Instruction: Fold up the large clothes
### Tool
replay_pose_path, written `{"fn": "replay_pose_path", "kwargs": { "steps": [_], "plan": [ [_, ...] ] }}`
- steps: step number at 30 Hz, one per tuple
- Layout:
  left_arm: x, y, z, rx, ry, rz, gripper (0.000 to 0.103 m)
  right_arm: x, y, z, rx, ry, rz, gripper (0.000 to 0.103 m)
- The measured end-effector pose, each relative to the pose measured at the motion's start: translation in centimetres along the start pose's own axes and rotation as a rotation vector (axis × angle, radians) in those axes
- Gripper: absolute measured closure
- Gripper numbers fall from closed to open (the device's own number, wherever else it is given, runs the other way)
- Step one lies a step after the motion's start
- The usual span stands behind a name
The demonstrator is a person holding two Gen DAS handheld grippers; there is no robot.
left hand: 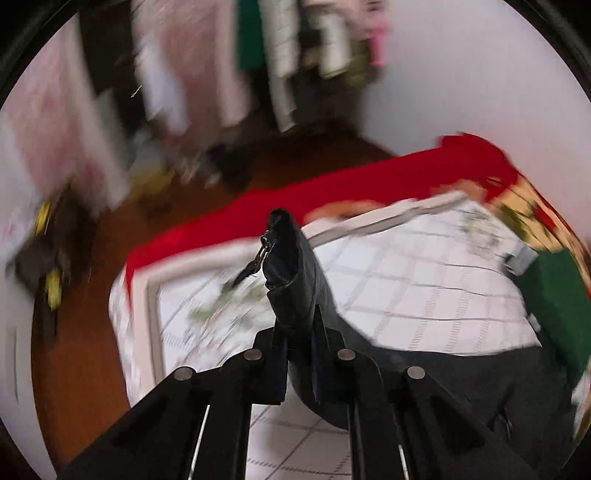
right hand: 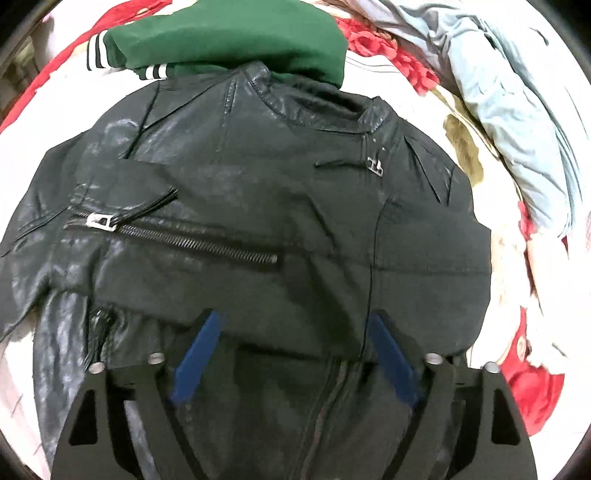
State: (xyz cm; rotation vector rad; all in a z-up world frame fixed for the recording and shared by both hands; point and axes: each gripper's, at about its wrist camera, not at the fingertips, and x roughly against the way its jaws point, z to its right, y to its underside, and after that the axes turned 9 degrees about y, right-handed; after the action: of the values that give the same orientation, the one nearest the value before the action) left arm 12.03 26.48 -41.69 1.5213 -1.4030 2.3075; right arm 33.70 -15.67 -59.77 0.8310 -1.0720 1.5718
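A black leather jacket point(right hand: 258, 177) lies front up on the bed, collar at the far side, one sleeve point(right hand: 192, 240) with a zipper folded across its chest. My right gripper point(right hand: 293, 319) hangs just over the jacket's lower front, open, blue pads point(right hand: 195, 362) wide apart with only the flat leather under them. In the left wrist view my left gripper point(left hand: 299, 325) is shut on a raised end of the jacket point(left hand: 291, 266), a cuff or corner with a dangling zipper pull point(left hand: 258, 258), lifted above the bed.
A green garment point(right hand: 236, 33) with striped cuffs lies beyond the collar. A pale blue garment point(right hand: 509, 110) is heaped at the right. The checked white quilt point(left hand: 406, 280) and red blanket point(left hand: 369, 181) cover the bed; a brown floor point(left hand: 81, 332) and hanging clothes lie beyond, blurred.
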Motion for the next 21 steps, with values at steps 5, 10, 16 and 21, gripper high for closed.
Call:
{"fn": "replay_pose_path", "kwargs": {
  "steps": [5, 10, 16, 21],
  "plan": [
    [2.9, 0.0, 9.2, -0.269, 0.136, 0.068, 0.097, -1.5, -0.2, 2.2, -0.079, -0.042, -0.024, 0.017],
    [5.7, 3.2, 19.9, -0.473, 0.358, 0.027, 0.097, -2.2, 1.6, 7.3, -0.194, -0.064, -0.053, 0.017],
    [8.5, 11.3, 33.1, -0.692, 0.668, -0.175, 0.097, -4.5, 5.0, 15.6, -0.338, -0.017, -0.125, 0.017],
    [9.3, 19.5, 41.0, -0.877, 0.793, -0.365, 0.097, -7.3, 8.9, 22.1, -0.428, 0.056, -0.185, 0.017]
  ]
}}
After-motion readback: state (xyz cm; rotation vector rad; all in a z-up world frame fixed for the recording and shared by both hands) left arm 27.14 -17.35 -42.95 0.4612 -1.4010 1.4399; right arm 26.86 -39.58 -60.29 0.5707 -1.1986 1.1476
